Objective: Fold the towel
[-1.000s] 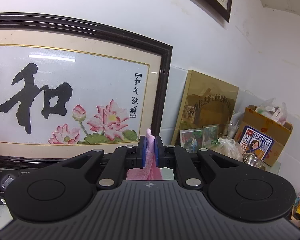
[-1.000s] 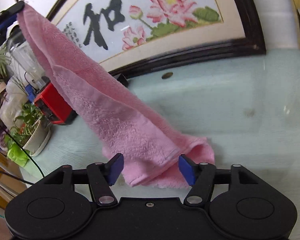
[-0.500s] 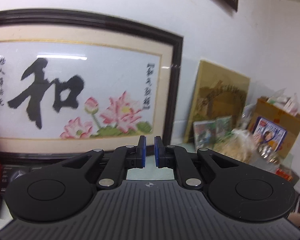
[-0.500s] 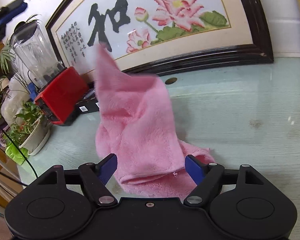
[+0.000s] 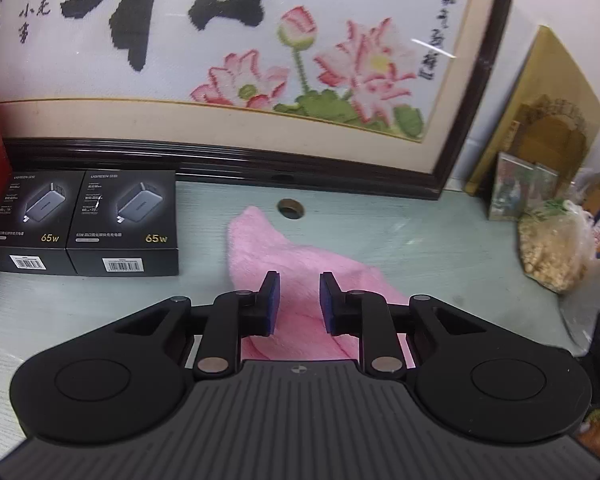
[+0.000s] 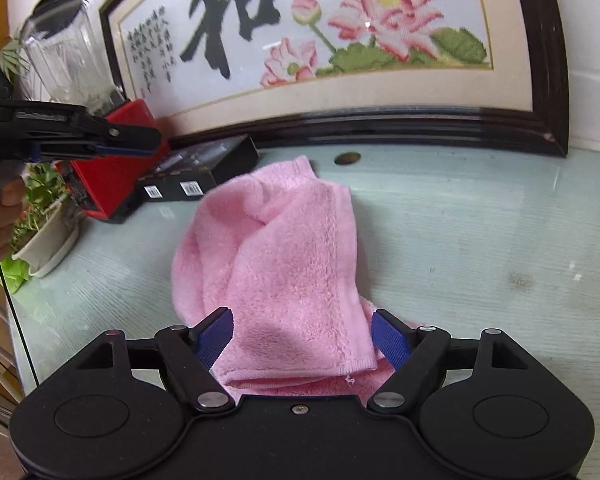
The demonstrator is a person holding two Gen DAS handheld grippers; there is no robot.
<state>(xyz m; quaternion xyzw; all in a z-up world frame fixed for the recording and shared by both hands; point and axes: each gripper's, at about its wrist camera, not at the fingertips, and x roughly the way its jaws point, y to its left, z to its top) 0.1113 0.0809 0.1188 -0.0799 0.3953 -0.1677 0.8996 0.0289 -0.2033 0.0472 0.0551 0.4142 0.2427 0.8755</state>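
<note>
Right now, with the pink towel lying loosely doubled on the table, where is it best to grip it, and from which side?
Probably the pink towel is best taken at its hemmed near corner, just inside the right gripper. Come from the near side, low: both layers end there in a free edge.

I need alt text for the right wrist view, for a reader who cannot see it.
A pink towel lies loosely folded on a pale table, between the open jaws of the right gripper. The left gripper hangs above the table at the left, apart from the towel, and a framed flower picture stands behind.
</note>
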